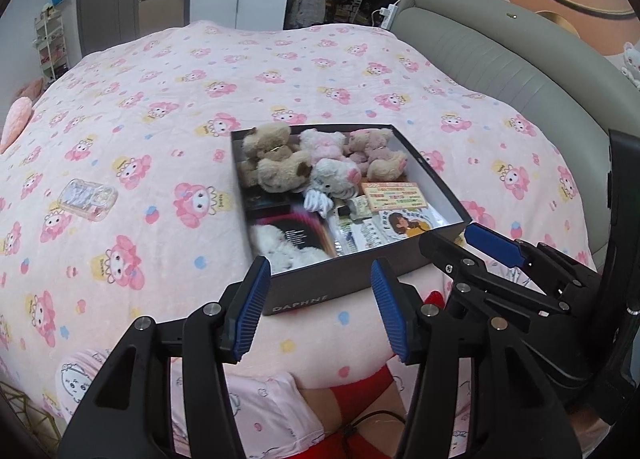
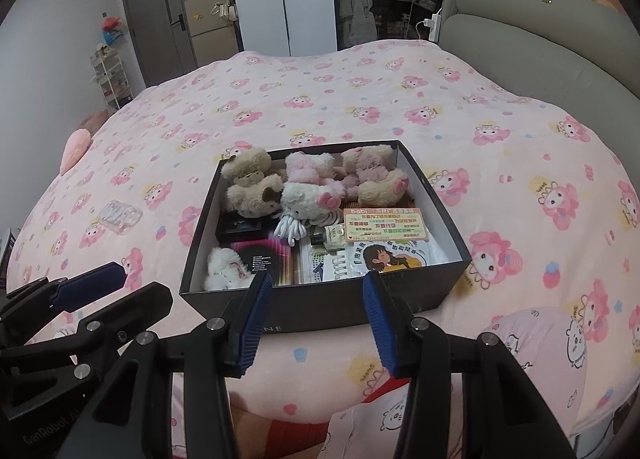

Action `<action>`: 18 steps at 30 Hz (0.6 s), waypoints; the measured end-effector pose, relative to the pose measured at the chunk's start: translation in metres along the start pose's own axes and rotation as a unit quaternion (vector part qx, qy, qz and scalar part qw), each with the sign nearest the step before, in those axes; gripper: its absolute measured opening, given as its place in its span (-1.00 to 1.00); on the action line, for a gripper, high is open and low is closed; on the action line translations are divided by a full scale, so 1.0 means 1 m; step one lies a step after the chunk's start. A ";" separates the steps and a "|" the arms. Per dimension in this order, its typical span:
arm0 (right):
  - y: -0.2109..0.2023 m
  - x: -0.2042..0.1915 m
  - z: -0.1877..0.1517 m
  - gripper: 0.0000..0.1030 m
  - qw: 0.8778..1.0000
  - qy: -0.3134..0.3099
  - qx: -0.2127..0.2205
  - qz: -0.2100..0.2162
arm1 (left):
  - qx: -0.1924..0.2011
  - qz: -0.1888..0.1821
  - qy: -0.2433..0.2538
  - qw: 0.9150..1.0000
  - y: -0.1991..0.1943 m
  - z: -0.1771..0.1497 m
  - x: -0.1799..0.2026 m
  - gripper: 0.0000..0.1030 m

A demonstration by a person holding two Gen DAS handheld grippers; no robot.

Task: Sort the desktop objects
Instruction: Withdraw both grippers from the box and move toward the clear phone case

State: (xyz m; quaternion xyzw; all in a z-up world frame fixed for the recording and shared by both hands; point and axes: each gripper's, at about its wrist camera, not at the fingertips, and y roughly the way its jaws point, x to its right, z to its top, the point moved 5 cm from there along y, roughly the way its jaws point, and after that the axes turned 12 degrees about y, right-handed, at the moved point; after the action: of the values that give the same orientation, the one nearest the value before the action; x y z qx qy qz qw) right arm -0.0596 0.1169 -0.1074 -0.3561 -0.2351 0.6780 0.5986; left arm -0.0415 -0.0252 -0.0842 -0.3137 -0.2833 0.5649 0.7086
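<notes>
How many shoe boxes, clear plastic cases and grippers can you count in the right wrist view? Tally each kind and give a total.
Black shoe box: 1
Clear plastic case: 1
Grippers: 2, the left gripper and the right gripper
Total: 4

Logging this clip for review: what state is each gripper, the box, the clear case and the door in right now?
Left gripper: open, nothing between its pads, short of the box.
Right gripper: open, empty, short of the box.
Box: lid off, filled with plush toys and cards.
Clear case: lying on the blanket, outside the box; shut or not, cannot tell.
Door: closed.
</notes>
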 end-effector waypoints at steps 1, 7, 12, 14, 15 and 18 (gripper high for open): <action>0.001 -0.003 -0.001 -0.16 1.000 -0.001 0.000 0.000 | -0.002 0.005 -0.004 1.000 -0.001 -0.001 -0.004 0.04; 0.002 -0.027 -0.003 -0.16 1.000 0.000 0.006 0.004 | 0.006 0.036 -0.012 0.999 -0.014 -0.004 -0.027 0.04; 0.006 -0.058 0.000 -0.16 0.999 -0.025 0.007 0.018 | 0.012 0.062 -0.037 0.997 -0.025 -0.011 -0.057 0.04; 0.009 -0.073 0.000 -0.16 0.999 -0.037 0.007 0.026 | 0.013 0.071 -0.049 0.996 -0.029 -0.015 -0.072 0.04; 0.010 -0.081 -0.001 -0.16 0.999 -0.043 0.006 0.030 | 0.014 0.076 -0.055 0.996 -0.031 -0.017 -0.080 0.04; 0.016 -0.106 -0.003 -0.16 0.997 -0.061 0.003 0.041 | 0.014 0.087 -0.075 0.993 -0.036 -0.025 -0.103 0.04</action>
State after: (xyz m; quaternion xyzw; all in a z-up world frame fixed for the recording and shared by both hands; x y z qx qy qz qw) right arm -0.0645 0.0103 -0.0995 -0.3218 -0.2542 0.7231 0.5558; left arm -0.0209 -0.1349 -0.0771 -0.2845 -0.2992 0.6503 0.6377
